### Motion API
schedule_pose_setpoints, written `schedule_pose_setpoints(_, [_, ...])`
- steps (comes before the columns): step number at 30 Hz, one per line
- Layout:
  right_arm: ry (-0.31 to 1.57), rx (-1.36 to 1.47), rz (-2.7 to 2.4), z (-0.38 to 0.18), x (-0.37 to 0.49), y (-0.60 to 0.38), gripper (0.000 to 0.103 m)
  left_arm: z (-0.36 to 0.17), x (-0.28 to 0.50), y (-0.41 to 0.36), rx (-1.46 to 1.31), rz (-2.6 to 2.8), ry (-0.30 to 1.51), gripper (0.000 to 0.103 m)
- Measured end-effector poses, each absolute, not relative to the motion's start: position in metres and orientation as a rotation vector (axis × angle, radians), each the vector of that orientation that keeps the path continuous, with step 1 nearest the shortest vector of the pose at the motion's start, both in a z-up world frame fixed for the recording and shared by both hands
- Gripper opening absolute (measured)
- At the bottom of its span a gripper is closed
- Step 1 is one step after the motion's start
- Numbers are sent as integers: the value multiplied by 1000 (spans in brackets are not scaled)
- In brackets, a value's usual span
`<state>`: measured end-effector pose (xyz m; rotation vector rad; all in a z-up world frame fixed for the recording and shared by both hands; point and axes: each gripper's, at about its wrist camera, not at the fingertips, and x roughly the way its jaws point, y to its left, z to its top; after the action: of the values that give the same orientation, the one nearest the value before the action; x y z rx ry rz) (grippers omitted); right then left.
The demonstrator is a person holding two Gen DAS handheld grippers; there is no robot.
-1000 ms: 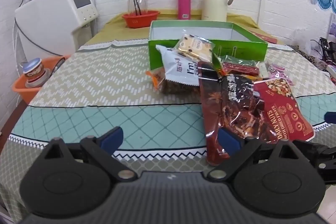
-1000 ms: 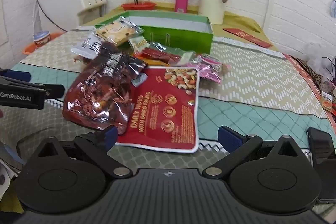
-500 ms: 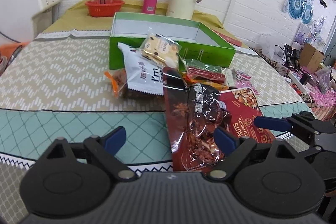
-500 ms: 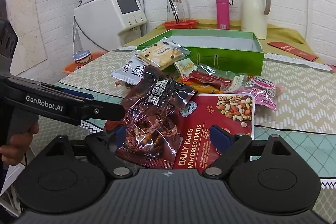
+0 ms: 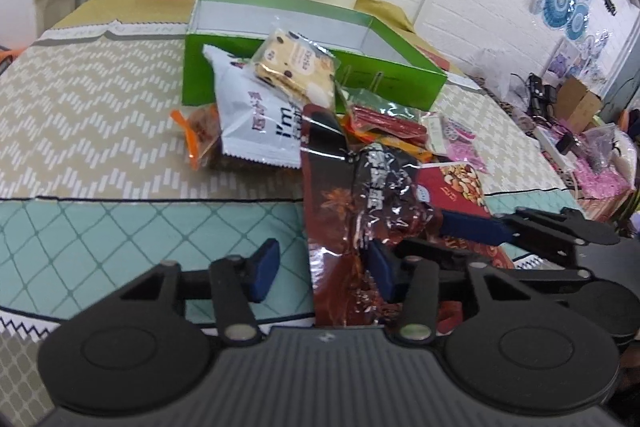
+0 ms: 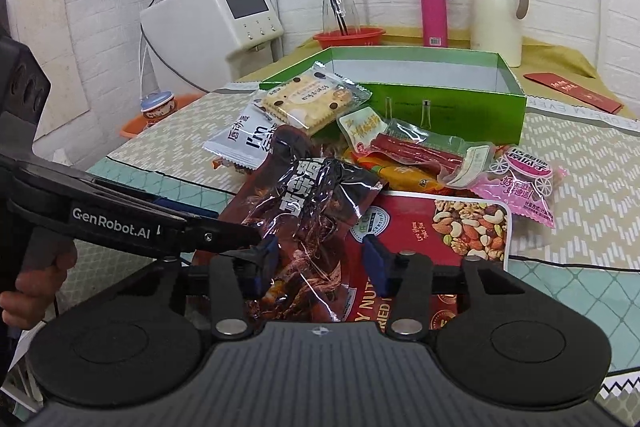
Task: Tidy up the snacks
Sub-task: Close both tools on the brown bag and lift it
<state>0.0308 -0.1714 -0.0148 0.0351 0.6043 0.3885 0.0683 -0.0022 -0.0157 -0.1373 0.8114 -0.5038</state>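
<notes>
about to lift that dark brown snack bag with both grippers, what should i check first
1. Dark brown bag edge between the left gripper's jaws, which have just been closing: ok.
2. Left pads pressing the bag: not ok, one pad stands apart from it.
3. Right gripper's jaws, also just closing with the bag between them, gripping it: cannot tell.
4. Bag clear of the red nuts pack: not ok, it overlaps that pack.
5. Green box open, with room: ok.

Both grippers, left gripper (image 5: 322,269) and right gripper (image 6: 318,263), are matte black with blue finger pads (image 6: 266,261); white "GenRobot.AI" lettering marks the left one.
</notes>
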Motion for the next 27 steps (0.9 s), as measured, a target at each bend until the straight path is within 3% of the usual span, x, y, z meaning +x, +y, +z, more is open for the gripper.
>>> schedule_pose_setpoints(1, [617,49,397,-17,32,-171,72,-15,68,-3,-144,-521,808,26])
schedule_pose_setpoints(5, [582,-4,360,-11,22,-163,60,-11,65,-6,-120,-503,793,25])
schedule_pose_setpoints(7, [567,-15,343,-7,16,-163,43,-7,60,-7,-119,-510,784,25])
schedule_pose_setpoints(9, [563,-19,320,-2,13,-166,33,-2,54,-7,-117,-526,771,24])
schedule_pose_setpoints(19, [430,-49,294,40,0,-175,33,45,48,-13,-89,-577,640,23])
schedule_pose_setpoints(27, [322,-115,249,76,52,-175,34,84,106,-24,-112,-573,543,22])
